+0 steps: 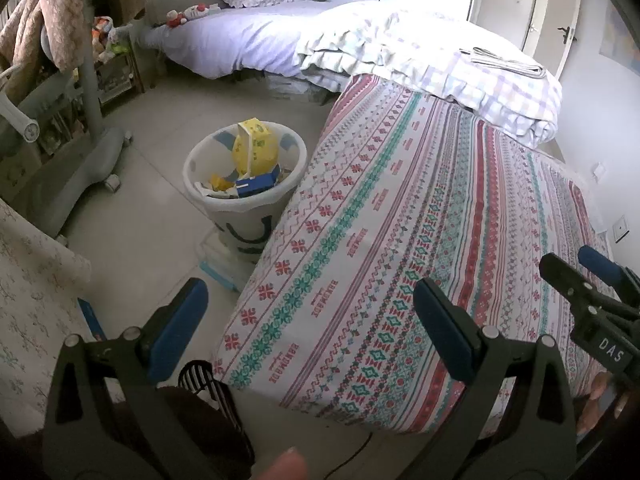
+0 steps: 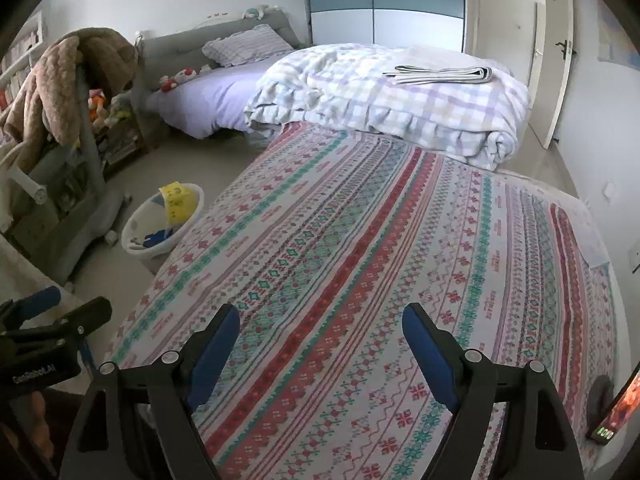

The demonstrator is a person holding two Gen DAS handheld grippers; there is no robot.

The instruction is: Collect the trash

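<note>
A white trash bin stands on the floor beside the patterned bed. It holds a yellow package, a blue box and scraps. In the right wrist view the same bin shows at the left, partly hidden by the bed. My left gripper hangs open over the bed's near corner, nothing between its blue pads. My right gripper is open above the bedspread, also with nothing in it. Each gripper shows at the edge of the other's view: the right gripper and the left gripper.
A folded checked quilt with a folded newspaper on top lies at the bed's far end. A grey chair draped with a brown blanket stands left of the bin. A phone sits at the right edge.
</note>
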